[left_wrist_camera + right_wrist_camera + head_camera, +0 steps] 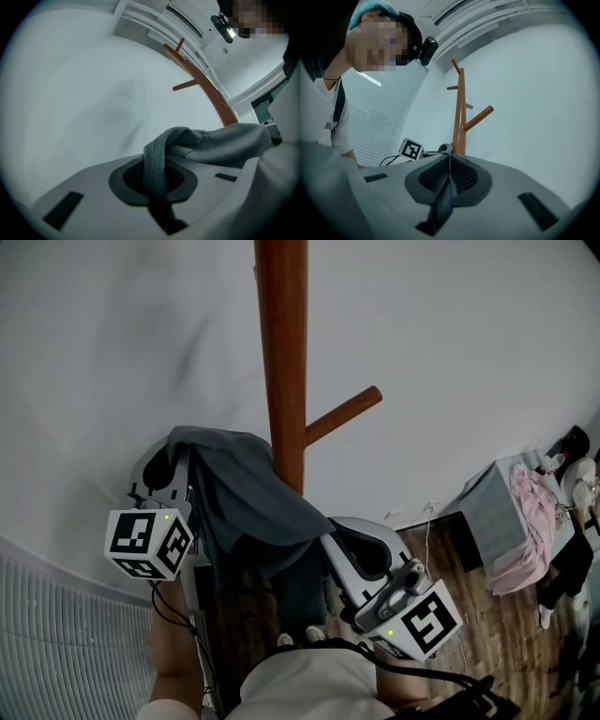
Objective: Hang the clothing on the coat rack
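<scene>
left claw (157, 183) and right claw (446, 183) each clamped on the grey garment (253, 507), stretched crosswise at the coat rack (281, 352); bare peg (342, 415) above, right claw nearer.

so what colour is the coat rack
The coat rack is reddish-brown wood, clearest in the head view.

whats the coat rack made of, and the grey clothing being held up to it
Coat rack: probably wood, reddish-brown with a smooth, slightly satin finish. It has a round pole and angled pegs, but no grain shows, so a coated material is possible. Grey clothing: soft knit fabric, matte. A fine ribbed texture shows, and it drapes and bunches limply.
</scene>
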`<move>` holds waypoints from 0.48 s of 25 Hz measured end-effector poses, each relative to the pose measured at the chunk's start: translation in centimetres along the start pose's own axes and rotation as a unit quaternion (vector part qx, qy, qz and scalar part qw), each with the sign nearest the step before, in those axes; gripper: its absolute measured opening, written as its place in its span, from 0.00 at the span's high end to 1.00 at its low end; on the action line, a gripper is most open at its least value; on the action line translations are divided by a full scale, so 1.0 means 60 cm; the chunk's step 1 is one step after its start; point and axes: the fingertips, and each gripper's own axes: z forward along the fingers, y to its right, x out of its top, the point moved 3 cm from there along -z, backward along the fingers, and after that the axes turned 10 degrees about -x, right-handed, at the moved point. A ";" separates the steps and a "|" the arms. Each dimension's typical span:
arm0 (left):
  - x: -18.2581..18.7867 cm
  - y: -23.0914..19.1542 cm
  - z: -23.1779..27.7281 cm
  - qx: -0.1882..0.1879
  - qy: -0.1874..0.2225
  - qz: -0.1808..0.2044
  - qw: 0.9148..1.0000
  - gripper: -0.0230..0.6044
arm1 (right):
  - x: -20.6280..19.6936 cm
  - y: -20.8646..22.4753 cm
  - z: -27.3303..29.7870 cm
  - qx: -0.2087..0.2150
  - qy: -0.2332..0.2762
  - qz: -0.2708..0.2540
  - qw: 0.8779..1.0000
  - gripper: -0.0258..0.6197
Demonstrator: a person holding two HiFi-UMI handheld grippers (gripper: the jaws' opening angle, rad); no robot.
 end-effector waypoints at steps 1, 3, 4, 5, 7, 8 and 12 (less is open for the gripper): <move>-0.005 0.001 0.002 -0.002 -0.004 -0.001 1.000 0.91 | -0.003 0.001 -0.001 -0.001 -0.004 -0.001 1.000 0.92; -0.014 0.003 0.007 -0.006 -0.011 -0.004 1.000 0.91 | -0.012 0.004 -0.004 -0.002 -0.014 -0.002 1.000 0.92; -0.018 0.004 0.009 -0.007 -0.014 -0.005 1.000 0.91 | -0.015 0.005 -0.004 -0.002 -0.016 -0.002 1.000 0.92; -0.022 0.004 0.010 -0.008 -0.017 -0.006 1.000 0.91 | -0.017 0.005 -0.005 -0.002 -0.019 -0.002 1.000 0.92; -0.026 0.006 0.008 -0.010 -0.024 -0.007 1.000 0.91 | -0.020 0.002 -0.007 -0.002 -0.023 -0.001 1.000 0.92; -0.026 0.007 0.005 -0.010 -0.027 -0.007 1.000 0.91 | -0.019 -0.002 -0.009 -0.002 -0.025 0.001 1.000 0.92; -0.029 0.009 -0.006 -0.012 -0.042 -0.005 0.999 0.91 | -0.017 -0.017 -0.013 0.000 -0.031 0.006 0.999 0.92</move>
